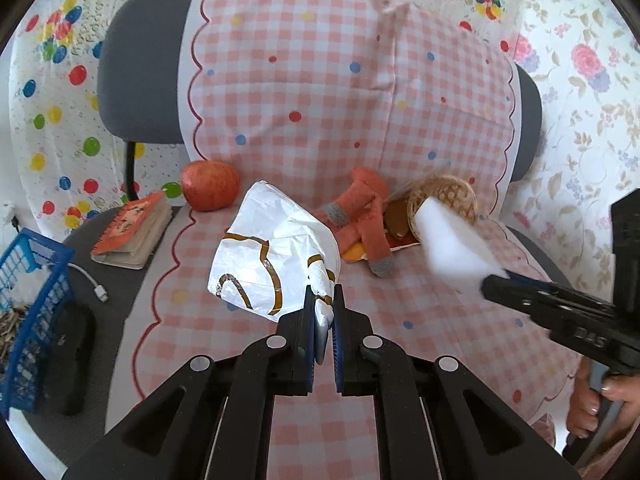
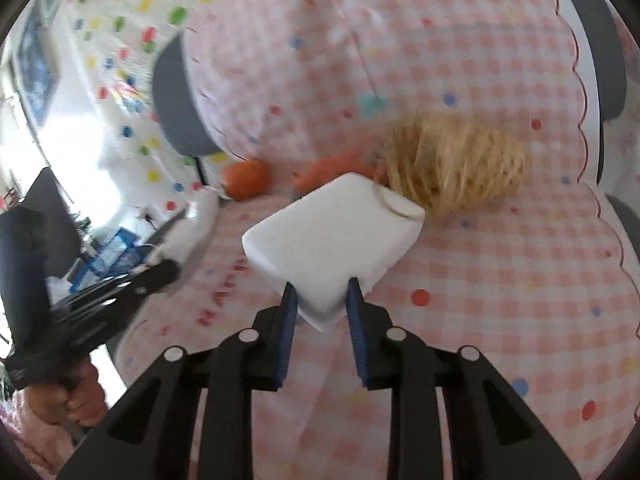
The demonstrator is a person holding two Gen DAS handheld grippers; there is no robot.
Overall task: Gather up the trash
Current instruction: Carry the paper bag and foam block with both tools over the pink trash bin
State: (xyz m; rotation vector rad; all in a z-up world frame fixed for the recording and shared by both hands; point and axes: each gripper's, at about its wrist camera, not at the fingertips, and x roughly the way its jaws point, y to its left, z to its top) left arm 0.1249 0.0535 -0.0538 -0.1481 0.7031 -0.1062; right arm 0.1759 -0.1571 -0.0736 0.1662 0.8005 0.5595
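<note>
White plastic wrapper (image 1: 272, 256) is pinched at its crumpled corner by the left gripper (image 1: 322, 316), lifted off the checked chair cover (image 1: 400, 320). White foam block (image 2: 332, 236) is clamped at one corner by the right gripper (image 2: 322, 300). Both judged light; wrapper limp and slippery, block soft and squashable. Blue basket (image 1: 28, 300) is seen at left.

Both wrist views close, angled down — share chair (image 1: 132, 80).
</note>
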